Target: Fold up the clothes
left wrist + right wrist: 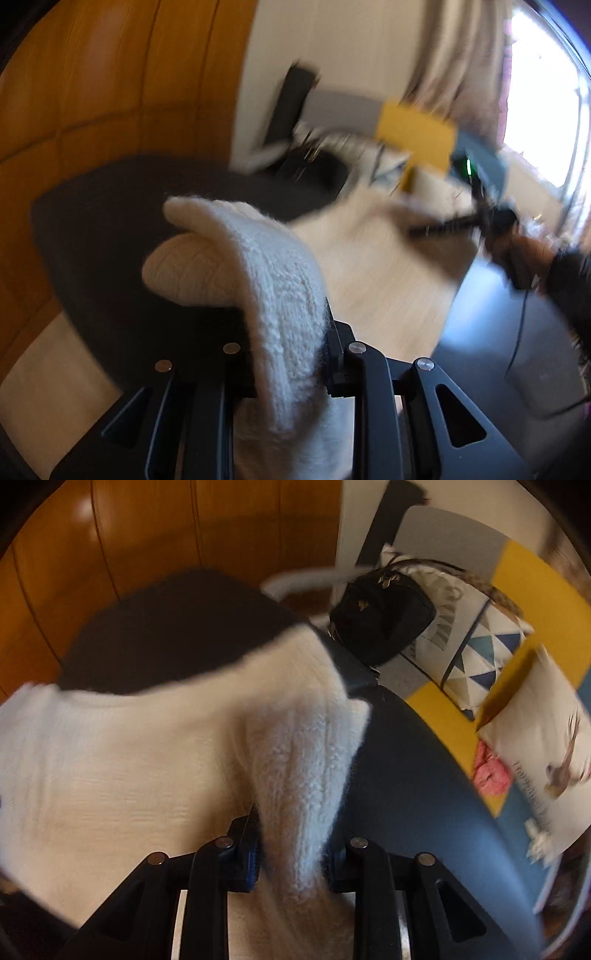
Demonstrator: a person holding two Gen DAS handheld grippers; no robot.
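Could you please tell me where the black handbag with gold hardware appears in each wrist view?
Left wrist view: blurred, upper middle, behind the dark round table, the black handbag with gold hardware.
Right wrist view: upper right of centre, against patterned cushions.
Shared landmark: the cream knitted sweater.

Sweater (147, 760) draped over table (424, 775), pinched in each claw; handbag (380, 624) behind; cushions (476, 653) right
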